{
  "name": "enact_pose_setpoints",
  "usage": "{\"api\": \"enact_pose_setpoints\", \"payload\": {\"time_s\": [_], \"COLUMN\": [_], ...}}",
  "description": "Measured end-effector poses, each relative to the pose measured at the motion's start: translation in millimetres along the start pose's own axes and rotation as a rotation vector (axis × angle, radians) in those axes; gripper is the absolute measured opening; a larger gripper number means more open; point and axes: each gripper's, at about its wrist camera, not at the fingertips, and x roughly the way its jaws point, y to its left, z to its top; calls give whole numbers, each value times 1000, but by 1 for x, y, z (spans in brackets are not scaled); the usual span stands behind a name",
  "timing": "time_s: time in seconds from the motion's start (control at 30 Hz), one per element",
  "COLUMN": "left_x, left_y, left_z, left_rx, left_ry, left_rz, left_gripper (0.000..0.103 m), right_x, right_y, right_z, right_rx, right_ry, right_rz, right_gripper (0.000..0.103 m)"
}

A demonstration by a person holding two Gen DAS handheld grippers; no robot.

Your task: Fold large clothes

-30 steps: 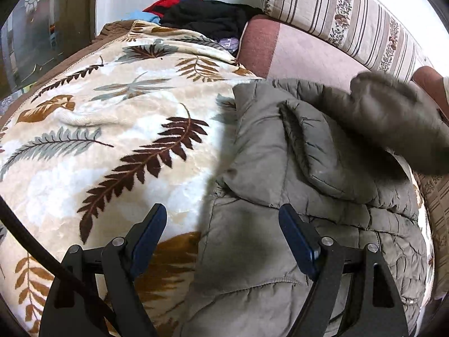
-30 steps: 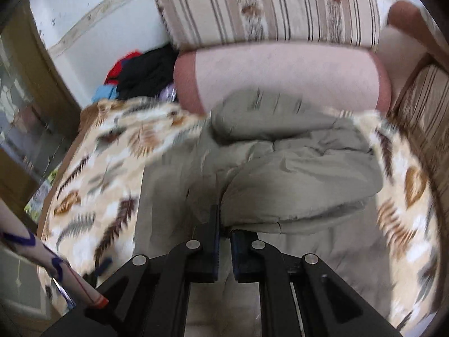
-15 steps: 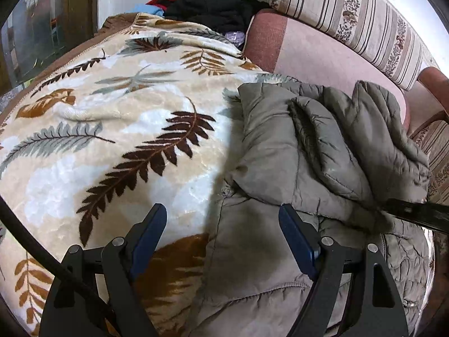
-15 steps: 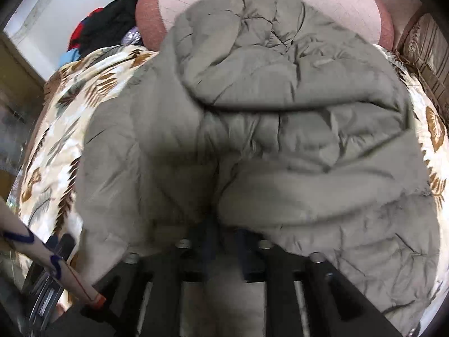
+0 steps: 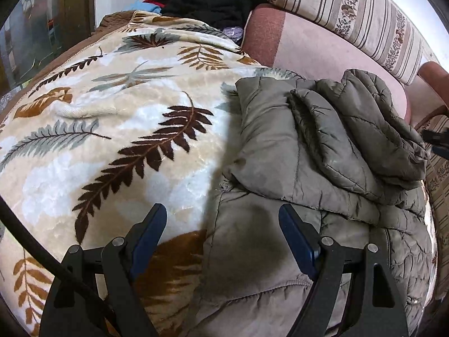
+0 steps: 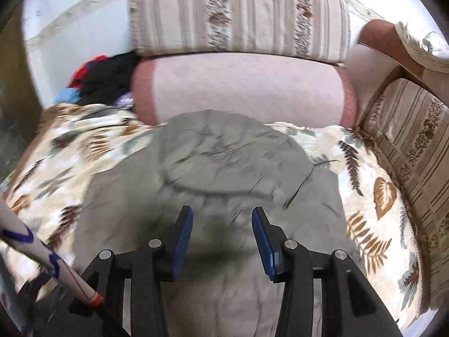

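An olive-grey quilted puffer jacket (image 5: pixel 308 154) lies on a leaf-patterned blanket (image 5: pixel 112 129), its sleeve and hood folded over the body. It also shows in the right wrist view (image 6: pixel 224 168), slightly blurred. My left gripper (image 5: pixel 223 220) is open and empty, hovering above the jacket's left edge where it meets the blanket. My right gripper (image 6: pixel 221 221) is open and empty above the jacket's lower body. Its dark tip shows at the far right of the left wrist view (image 5: pixel 437 143).
A pink bolster (image 6: pixel 247 87) and a striped cushion (image 6: pixel 238 14) line the back. A pile of black, red and blue clothes (image 5: pixel 207 2) sits at the back left corner. A striped armrest (image 6: pixel 415 146) stands on the right. A white sleeve (image 6: pixel 42 255) crosses the lower left.
My right gripper was shut on the jacket's fold, carried it over the body, then opened and pulled back. The fold now lies on the jacket. The left gripper has stayed open and still.
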Motion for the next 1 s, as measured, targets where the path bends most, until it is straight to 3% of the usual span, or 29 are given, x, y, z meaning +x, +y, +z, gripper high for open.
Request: {"api": "enact_pose_setpoints", "payload": {"time_s": [0.1, 0.17, 0.23, 0.37, 0.43, 0.53, 0.6, 0.7, 0.83, 0.93, 1.0], "left_x": [0, 1, 2, 3, 1, -1, -1, -1, -2, -2, -3], "left_y": [1, 1, 1, 3, 4, 5, 5, 5, 7, 9, 9], "left_z": [2, 3, 5, 5, 5, 5, 5, 5, 6, 7, 7], "left_rx": [-4, -6, -7, -12, -19, -27, -26, -24, -37, -43, -45], "left_ry": [3, 4, 7, 14, 11, 8, 11, 10, 8, 10, 8], "left_rz": [-12, -19, -25, -28, -32, -42, -47, -46, -43, -49, -55], "left_gripper": [81, 81, 81, 81, 81, 81, 81, 81, 81, 81, 81], "right_x": [47, 77, 86, 73, 57, 15, 5, 18, 71, 81, 68], "right_y": [0, 8, 24, 54, 51, 51, 62, 82, 117, 130, 132], "right_z": [3, -10, -23, -28, -24, -16, -11, -11, -30, -36, -31], "right_rx": [-5, 21, -8, -172, -161, -131, -141, -186, -256, -311, -306], "right_ry": [109, 250, 283, 214, 152, -22, -56, 3, 189, 171, 140], "right_rz": [-12, 98, 158, 78, 74, 38, 44, 98, 160, 92, 91], "right_gripper": [48, 48, 48, 47, 47, 47, 47, 47, 48, 50, 50]}}
